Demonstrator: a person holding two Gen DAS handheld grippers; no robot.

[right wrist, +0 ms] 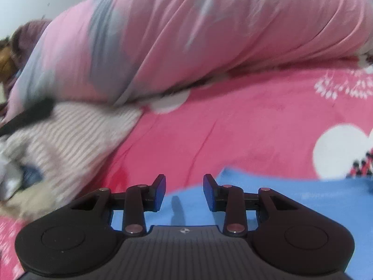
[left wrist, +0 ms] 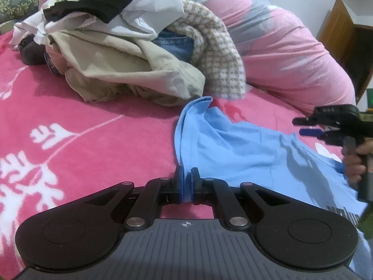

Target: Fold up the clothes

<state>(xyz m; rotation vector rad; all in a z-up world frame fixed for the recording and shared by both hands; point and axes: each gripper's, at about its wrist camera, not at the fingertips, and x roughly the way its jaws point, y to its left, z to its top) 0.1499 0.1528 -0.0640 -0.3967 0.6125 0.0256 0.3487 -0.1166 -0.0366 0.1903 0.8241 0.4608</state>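
A light blue T-shirt [left wrist: 233,149] lies rumpled on the pink bedsheet [left wrist: 81,126]. My left gripper [left wrist: 186,177] is shut on the shirt's near left edge, with blue cloth pinched between the pads. My right gripper [left wrist: 300,126], held by a person's hand [left wrist: 354,165], hovers over the shirt's right side. In the right wrist view, the right gripper [right wrist: 184,186] is open just above the blue T-shirt [right wrist: 291,193], with nothing between its fingers.
A pile of unfolded clothes [left wrist: 130,53], beige, white, black and a checked knit, sits behind the shirt. A bulky pink duvet [left wrist: 291,53] lies along the back right and fills the far side [right wrist: 186,35]. A wooden door [left wrist: 342,30] stands beyond the bed.
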